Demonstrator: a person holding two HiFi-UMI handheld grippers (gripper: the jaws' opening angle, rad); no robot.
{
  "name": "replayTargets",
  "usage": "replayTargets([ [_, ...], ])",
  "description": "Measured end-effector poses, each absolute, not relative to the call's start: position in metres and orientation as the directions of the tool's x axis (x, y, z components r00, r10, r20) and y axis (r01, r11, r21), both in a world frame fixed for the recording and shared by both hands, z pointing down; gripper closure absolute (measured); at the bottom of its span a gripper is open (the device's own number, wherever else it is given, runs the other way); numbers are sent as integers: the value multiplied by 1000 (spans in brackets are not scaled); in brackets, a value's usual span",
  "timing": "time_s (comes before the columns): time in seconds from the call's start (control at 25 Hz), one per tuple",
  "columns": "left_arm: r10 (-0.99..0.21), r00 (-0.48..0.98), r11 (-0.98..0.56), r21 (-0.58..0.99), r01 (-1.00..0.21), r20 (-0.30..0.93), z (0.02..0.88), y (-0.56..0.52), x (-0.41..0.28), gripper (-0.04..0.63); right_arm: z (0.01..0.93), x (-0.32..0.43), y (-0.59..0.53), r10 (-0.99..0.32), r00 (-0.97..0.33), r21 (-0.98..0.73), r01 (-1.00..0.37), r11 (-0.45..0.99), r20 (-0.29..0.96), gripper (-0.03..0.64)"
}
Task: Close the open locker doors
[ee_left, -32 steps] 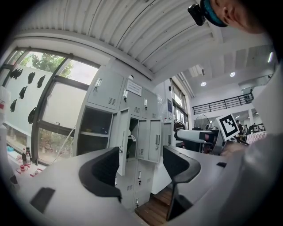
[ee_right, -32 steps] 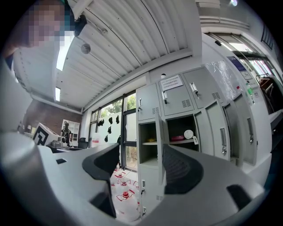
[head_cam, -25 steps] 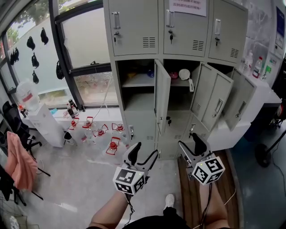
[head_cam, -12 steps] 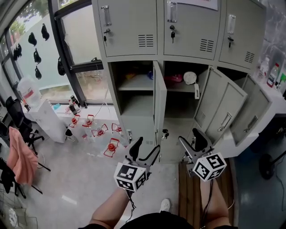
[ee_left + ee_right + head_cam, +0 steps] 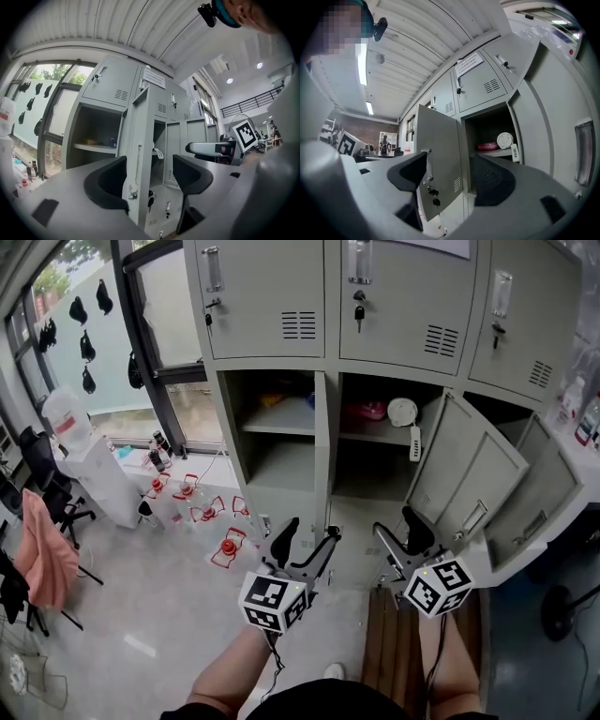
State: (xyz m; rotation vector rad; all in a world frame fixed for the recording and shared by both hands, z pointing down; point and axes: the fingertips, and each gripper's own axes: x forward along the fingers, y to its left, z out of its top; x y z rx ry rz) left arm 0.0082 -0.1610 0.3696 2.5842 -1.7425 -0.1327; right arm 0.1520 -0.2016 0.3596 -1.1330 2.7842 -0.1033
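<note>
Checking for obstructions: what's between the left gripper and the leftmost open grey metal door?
Nothing between left gripper and grey door; left gripper view shows it.

Probably a workplace locker room; grey steel lockers fill the wall; water dispenser by the window.

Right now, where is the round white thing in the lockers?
In the head view, the round white thing stands on the shelf of the middle open locker, just right of a pink thing.
</note>
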Motion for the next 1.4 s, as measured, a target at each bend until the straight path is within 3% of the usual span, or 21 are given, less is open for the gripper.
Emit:
replayTargets([
  [0.72,-964,258,-261,45,-964,-57,365,-206,12,312,358,157,-250,-619,-775,-139,-604,785,-124,324],
  [1.04,-955,292,-294,48,-955,-48,369,-217,8,382,360,147,-267,-624,-771,-160,-605,780,-126,330],
  [1.24,-960,276,-278,42,-960,-49,371,-215,-6,472,360,132,-272,-614,-779,-164,-594,788,-125,334],
  [1.4,-967,247,-250,42,-967,-55,371,-214,-26,491,358,118,-272,-606,-786,-156,-587,794,-127,338],
])
